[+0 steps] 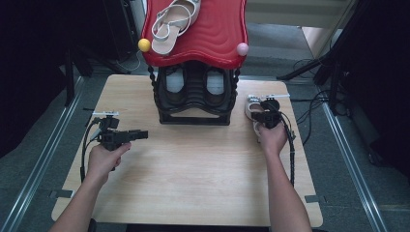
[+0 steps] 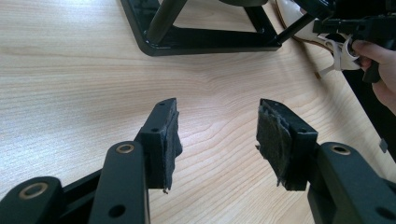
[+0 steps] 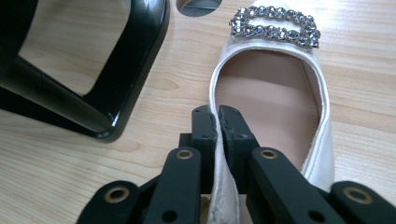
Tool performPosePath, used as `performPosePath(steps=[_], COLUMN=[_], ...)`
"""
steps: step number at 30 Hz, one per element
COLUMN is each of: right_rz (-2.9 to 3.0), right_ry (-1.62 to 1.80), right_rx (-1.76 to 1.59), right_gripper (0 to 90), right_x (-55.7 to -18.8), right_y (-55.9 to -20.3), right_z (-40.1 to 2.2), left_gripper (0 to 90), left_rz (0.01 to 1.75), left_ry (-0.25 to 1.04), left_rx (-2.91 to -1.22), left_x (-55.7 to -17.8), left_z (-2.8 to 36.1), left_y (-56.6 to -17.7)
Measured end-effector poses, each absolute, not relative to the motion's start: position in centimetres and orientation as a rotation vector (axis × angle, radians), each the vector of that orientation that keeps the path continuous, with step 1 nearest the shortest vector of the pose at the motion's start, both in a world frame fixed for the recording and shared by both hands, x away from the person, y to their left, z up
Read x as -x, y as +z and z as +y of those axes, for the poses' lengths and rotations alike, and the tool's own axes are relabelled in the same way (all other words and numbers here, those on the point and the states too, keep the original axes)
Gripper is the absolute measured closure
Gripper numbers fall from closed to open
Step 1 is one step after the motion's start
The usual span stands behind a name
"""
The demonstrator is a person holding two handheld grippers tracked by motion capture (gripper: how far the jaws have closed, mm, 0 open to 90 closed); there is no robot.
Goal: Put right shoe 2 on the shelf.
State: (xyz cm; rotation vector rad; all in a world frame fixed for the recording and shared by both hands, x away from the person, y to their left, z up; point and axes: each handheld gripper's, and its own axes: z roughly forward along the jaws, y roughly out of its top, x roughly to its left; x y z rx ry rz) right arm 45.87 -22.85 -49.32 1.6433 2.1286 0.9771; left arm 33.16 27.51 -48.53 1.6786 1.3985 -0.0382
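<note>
1. my right tongs point(image 3: 217, 116) are pinched on the side wall of the cream shoe point(image 3: 271, 93), one jaw inside and one outside the rim. the wall is thin and soft, so i expect it to flex; the shoe looks light.
2. beyond the jaws, its rhinestone buckle point(image 3: 275, 25) looks fragile, so i keep off it.
3. farther off, the black rack point(image 3: 116, 70).
4. my left tongs point(image 2: 217, 126) hang spread, holding nothing.
</note>
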Motion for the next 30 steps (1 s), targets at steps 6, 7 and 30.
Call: performPosePath(steps=[6,7,30], right_rz=[2.112,2.105,1.934], right_ry=[1.075,1.094,1.378], right_rx=[-1.735,-1.749,-1.783], right_gripper=[88.5,88.5,88.6], right_x=[-45.9,-45.9,-45.7], right_y=[-49.2,-49.2,-44.5], right_z=[-24.1,-24.3,-27.3], left_gripper=[49.1,49.1,49.0], left_rz=[1.405,1.402,1.406], left_ry=[-0.038,-0.040,-0.044], left_rx=[-1.674,-1.681,-1.667], left_x=[-33.3,-33.3,-33.3], left_z=[27.6,27.6,27.5], left_y=[-48.7,-48.7,-48.6])
